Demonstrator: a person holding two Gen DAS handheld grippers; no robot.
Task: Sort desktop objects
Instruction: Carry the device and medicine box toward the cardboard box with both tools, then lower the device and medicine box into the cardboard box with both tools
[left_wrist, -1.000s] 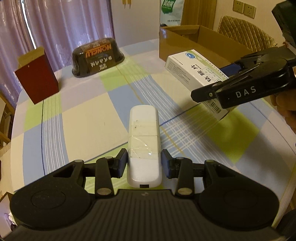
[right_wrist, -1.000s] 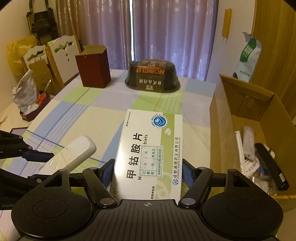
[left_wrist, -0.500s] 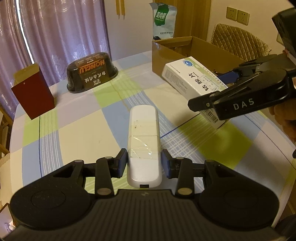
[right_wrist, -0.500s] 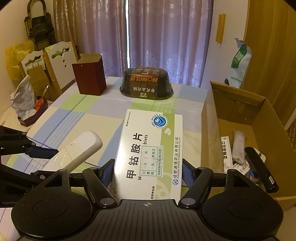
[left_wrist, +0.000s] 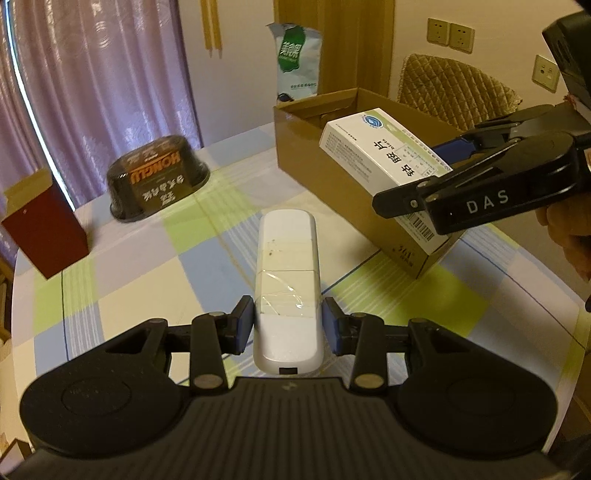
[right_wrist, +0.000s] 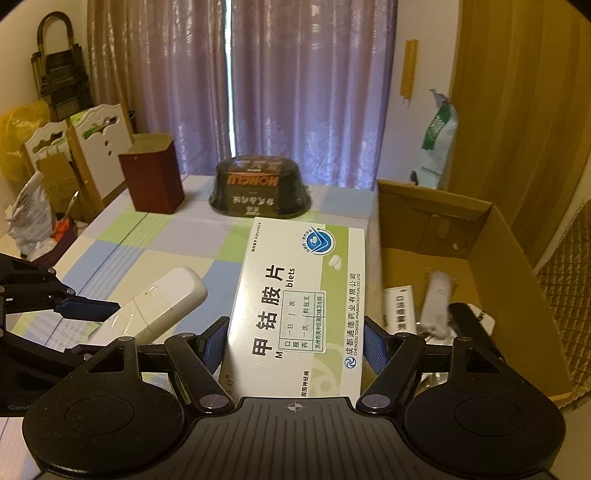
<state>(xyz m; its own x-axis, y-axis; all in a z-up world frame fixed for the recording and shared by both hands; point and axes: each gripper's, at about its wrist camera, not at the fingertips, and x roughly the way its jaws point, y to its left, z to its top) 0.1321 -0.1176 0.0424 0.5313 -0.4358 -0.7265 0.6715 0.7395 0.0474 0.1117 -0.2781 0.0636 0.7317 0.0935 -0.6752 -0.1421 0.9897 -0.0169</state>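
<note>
Medicine box (right_wrist: 295, 310) clamped flat between the jaws of the right gripper (right_wrist: 293, 347), carried in the air at the near wall of the open cardboard box (right_wrist: 517, 266). White stick-shaped device (left_wrist: 286, 291), taped across the middle, pinched by the jaws of the left gripper (left_wrist: 287, 325), held clear above the checked tabletop (left_wrist: 129, 295). Mid-carry, by the look of it, both items bound for the carton; next, probably, each carried past the rim and let go inside. Beyond the jaws, well apart, dark bowl-shaped package (right_wrist: 260, 192) and maroon carton (right_wrist: 153, 181) not yet sorted. Carton contents blurred, hard to identify; far side of the medicine box hidden
</note>
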